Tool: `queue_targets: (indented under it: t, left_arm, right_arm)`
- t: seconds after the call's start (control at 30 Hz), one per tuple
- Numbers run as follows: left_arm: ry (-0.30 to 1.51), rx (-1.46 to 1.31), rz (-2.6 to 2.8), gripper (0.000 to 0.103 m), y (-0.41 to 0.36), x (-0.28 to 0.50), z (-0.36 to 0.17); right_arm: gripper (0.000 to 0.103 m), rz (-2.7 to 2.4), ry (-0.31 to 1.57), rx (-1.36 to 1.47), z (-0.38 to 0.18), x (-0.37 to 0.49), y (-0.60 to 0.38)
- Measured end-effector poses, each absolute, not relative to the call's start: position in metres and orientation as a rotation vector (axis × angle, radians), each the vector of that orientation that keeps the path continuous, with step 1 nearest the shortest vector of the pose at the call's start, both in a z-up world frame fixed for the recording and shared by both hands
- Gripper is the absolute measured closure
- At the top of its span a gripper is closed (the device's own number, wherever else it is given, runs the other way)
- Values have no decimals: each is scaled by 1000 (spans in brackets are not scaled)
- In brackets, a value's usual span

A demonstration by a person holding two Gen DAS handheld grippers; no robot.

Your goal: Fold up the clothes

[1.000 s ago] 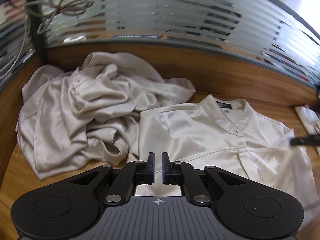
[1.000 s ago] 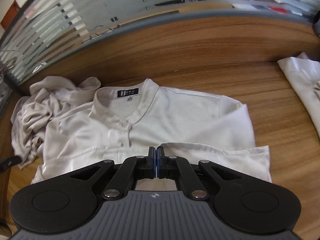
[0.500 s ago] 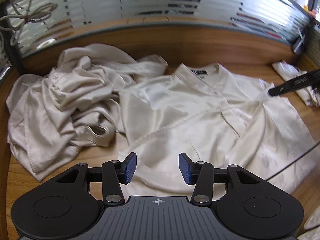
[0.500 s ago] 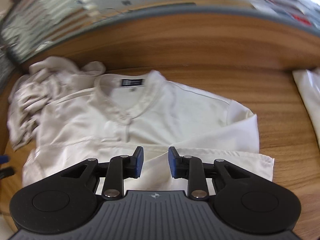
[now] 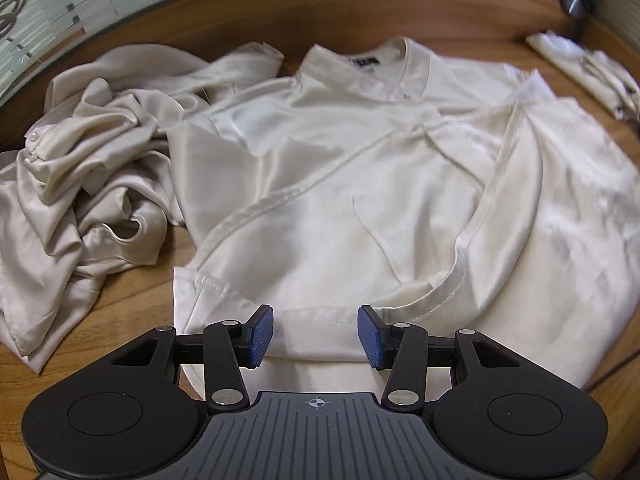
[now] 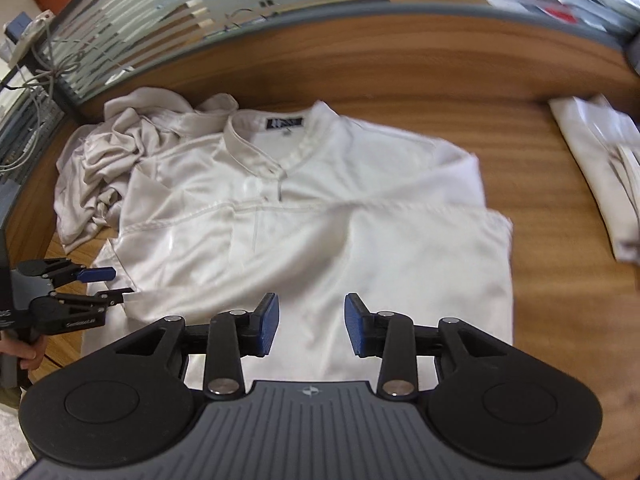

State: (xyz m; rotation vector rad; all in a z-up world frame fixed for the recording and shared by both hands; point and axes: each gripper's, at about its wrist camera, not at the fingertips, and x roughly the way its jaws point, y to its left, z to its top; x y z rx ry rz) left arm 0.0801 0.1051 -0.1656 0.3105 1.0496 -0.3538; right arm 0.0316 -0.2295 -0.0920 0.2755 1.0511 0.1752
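Observation:
A cream satin shirt (image 5: pixel 360 208) (image 6: pixel 320 216) lies face up on the wooden table (image 6: pixel 540 264), collar far, both sleeves folded across its chest. My left gripper (image 5: pixel 316 336) hovers open over the shirt's near left corner; a sleeve cuff shows between its blue pads, and they do not press on it. Seen from the right wrist, the left gripper (image 6: pixel 110 285) sits at the shirt's left edge. My right gripper (image 6: pixel 311 330) is above the lower front of the shirt; its jaws are opening and grip nothing.
A crumpled pile of cream clothes (image 5: pixel 80 168) (image 6: pixel 108 160) lies left of the shirt. A folded stack (image 5: pixel 588 68) (image 6: pixel 600 176) sits at the right. A wooden partition with striped glass (image 6: pixel 360 52) runs behind. A hand (image 6: pixel 28 354) holds the left gripper.
Both grippers have gone from shut to open, letting go of the folded sleeves. The left one has dropped closer to the shirt's near left corner; the right one has pulled back.

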Motion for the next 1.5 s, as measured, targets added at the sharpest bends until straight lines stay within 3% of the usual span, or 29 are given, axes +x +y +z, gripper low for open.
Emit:
queue_targets:
  t: [0.1,0.17,0.2,0.23,0.53,0.67,0.73,0.8,0.93,1.13,1.17,1.2,1.23,1.5]
  left_arm:
    - [1057,324,-360,60,104,79,-173]
    - [1048,304,-378,75,104,78,-174]
    - [1042,290,-387,91,105,78,-173]
    - [1035,276,-396,101,105,77,-172]
    - [927,254,-383,101,106,87,-147]
    - [950,219,-484,95,106,95,-139]
    - [952,207,-547,76,105,95,-134]
    - [956,188,-611,64,105,94,-129]
    - [967,193,-720,52,98,91,-125]
    - [1023,283,-759,57,80,91,-144]
    - [1025,292,-765,65,79,90,-147]
    - [1027,301,-771,87,77,90,-151]
    - [1003,309,-755,98,77,89,-151]
    - [809,419,-509,99,75,124,-131]
  right_arm:
    - [62,146,1057,298,-95,18,-237]
    - [62,125,1059,308,-97,12,-241]
    - [62,115,1060,311,-98,9,-243]
    - [62,105,1059,313,-99,7,-245]
    - [62,62,1056,328,-104,-1,-251]
    - [62,57,1054,323,-104,-2,-251]
    - [62,55,1052,322,-104,-2,-251]
    - [62,51,1051,324,-104,-3,-253]
    - [62,43,1054,327,-105,-4,-254]
    - [62,45,1064,329,-109,-6,-251]
    - [62,46,1065,330,-109,-7,-250]
    - [62,45,1066,330,-110,-8,-250]
    - [62,44,1066,331,-110,-9,-250]
    - [62,25,1063,351,-113,-14,-253]
